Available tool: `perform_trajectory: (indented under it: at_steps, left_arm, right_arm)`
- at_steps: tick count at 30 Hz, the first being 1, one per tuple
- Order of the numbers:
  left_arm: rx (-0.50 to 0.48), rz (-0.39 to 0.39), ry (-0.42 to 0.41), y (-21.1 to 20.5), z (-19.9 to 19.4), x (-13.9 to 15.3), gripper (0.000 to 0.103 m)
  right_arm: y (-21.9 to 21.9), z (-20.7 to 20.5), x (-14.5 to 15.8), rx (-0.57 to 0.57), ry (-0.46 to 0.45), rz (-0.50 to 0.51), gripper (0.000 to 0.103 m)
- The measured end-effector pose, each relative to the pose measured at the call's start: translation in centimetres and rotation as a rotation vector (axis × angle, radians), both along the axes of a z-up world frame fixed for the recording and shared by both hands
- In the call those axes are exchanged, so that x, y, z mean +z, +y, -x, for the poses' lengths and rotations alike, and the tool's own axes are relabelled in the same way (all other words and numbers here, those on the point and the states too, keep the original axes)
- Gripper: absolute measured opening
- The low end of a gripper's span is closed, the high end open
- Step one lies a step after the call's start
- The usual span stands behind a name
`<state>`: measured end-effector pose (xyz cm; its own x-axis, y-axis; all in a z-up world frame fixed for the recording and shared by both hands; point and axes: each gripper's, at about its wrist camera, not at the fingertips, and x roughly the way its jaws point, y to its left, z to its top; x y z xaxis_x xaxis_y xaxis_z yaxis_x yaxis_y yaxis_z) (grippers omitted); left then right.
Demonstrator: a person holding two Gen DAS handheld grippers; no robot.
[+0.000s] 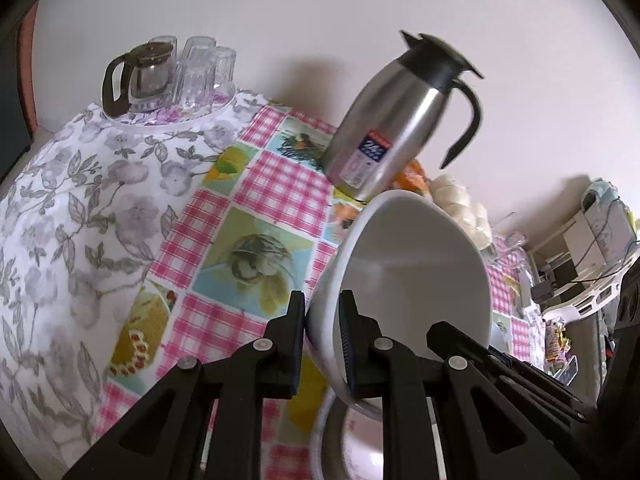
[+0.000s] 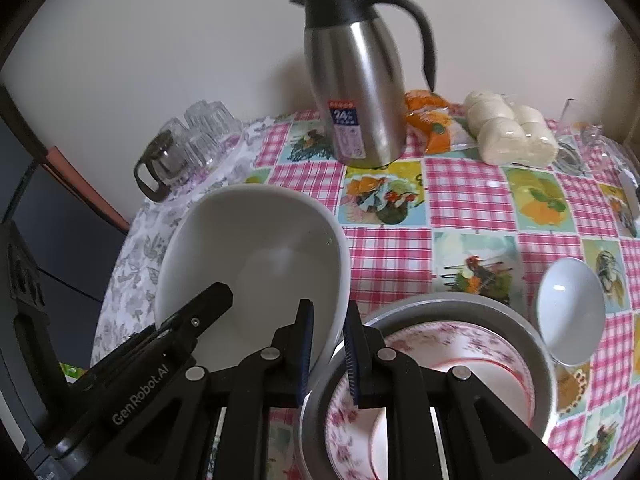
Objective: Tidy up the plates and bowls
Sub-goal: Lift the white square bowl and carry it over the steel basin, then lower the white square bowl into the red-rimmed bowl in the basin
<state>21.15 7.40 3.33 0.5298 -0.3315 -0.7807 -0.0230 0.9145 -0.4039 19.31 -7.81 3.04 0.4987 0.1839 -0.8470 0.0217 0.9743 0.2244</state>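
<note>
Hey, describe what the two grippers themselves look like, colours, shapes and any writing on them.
Both are matte black plastic with angular, triangular linkage arms joined by silver round pivot pins. The left gripper and right gripper each have two flat fingers faced with dark blue ribbed pads. In the right wrist view, the left one's side bears white lettering "GenRobot.AI". No cables or sleeves show.

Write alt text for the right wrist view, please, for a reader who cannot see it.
Both grippers, right gripper and left gripper, clamp opposite rims of a large white bowl above a floral plate in a grey dish. Behind stand a steel jug and small white bowl.
</note>
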Motion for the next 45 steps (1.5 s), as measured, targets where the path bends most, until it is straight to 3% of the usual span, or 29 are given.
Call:
perform_trajectory:
  at_steps: [9,25,33,45]
  left_arm:
    - [-0.004,0.012,-0.057,-3.8,3.9,1.7,0.017]
    - [-0.111,-0.053,-0.109,-10.1,8.0,1.3,0.017]
    - [-0.124,-0.037,-0.103,-10.5,8.4,1.2,0.017]
    - [-0.14,-0.022,-0.059,-10.8,8.9,0.6,0.017]
  right_arm:
    - [-4.5,4.5,1.6,-0.056,-0.069,-0.073,0.016]
    - [-10.8,10.6,-0.1,-0.168,-0.156,-0.154,0.017]
    - [-12.0,11.9,-0.4,-0.187,-0.188,-0.19,0.017]
    - [-12.5,12.6,-1.4,-0.184,-0.151,-0.2,0.017]
